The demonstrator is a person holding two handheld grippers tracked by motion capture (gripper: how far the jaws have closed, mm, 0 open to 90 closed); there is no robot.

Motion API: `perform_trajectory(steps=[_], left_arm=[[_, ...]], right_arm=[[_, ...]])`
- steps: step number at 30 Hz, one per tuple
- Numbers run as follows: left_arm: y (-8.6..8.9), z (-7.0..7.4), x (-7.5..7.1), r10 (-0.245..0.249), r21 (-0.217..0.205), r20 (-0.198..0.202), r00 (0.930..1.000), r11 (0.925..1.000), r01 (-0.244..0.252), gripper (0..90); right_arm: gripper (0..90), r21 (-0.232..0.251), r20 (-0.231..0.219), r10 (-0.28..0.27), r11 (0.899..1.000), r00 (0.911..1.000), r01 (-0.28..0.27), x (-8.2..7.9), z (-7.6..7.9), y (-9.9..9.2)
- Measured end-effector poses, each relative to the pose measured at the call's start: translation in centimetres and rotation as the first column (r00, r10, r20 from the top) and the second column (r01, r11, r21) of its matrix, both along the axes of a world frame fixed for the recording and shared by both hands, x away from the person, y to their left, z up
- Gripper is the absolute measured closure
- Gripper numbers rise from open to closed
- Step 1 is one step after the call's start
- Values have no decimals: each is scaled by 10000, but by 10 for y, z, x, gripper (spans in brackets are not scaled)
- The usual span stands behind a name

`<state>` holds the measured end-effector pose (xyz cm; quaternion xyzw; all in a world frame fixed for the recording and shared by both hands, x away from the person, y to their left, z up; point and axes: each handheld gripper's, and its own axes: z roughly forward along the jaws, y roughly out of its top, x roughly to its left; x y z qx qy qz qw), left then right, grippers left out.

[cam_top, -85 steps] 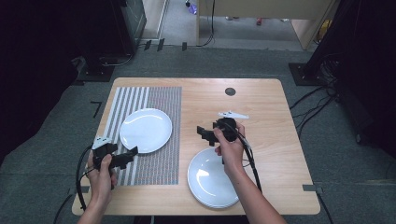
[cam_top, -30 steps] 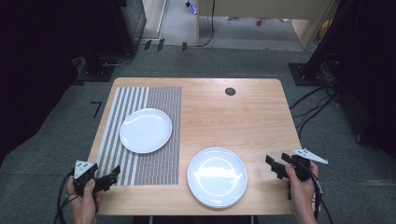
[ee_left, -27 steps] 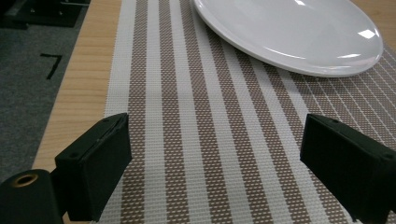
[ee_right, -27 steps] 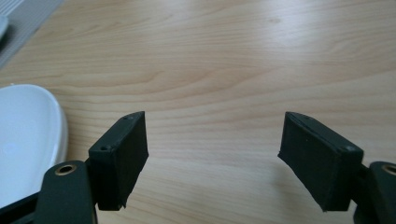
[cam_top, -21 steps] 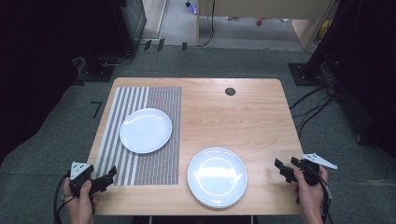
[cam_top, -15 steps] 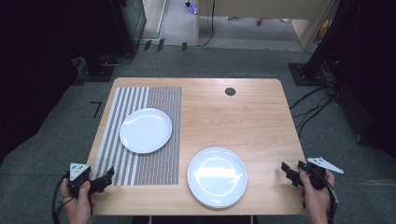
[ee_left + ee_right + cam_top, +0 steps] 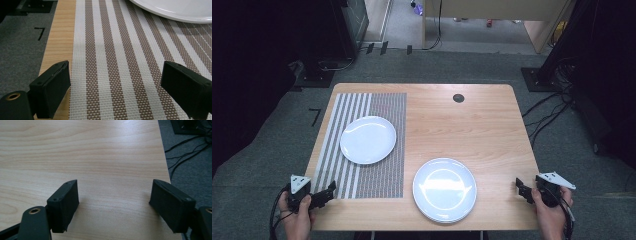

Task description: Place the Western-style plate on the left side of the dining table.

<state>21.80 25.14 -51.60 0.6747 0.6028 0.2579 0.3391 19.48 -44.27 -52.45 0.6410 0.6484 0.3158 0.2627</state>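
two white plates lie on the wooden surface (image 7: 472, 125) in the high view: one plate (image 7: 368, 139) left of centre on the striped placemat (image 7: 377, 177), the other plate (image 7: 444, 189) at lower centre, on bare wood near the bottom edge. left gripper (image 7: 326, 192), lower left of the frame, jaws wide apart and empty over the placemat's lower edge; right gripper (image 7: 522, 188), lower right, jaws wide apart and empty just at the surface's right edge. both plates are judged stiff, glazed, slippery and breakable, probably ceramic, though the material cannot be confirmed at this range. best hold: the thin raised rim, pinched from the side. open room lies across the upper right wood; a small dark disc (image 7: 458, 98) sits near the top edge.
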Motion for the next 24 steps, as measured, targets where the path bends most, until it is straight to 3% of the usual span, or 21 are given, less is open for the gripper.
perform_trajectory(steps=[5,11,19,24], left_arm=[[-2,-1,1,-69,148,-169,9998,9999,71,88],[-4,-2,2,-129,239,-400,9991,9996,139,88],[-9,-2,3,-245,711,-512,9984,9971,281,87],[-8,-2,3,-247,696,-526,9983,9972,284,87]], right_arm=[[207,-331,-75,66,9994,9999,-69,1,0,3],[193,-349,-94,108,9993,9999,-111,0,-1,4],[182,-359,-109,152,9992,9998,-156,0,-1,4],[172,-349,-147,172,9992,9997,-177,0,-1,4]])
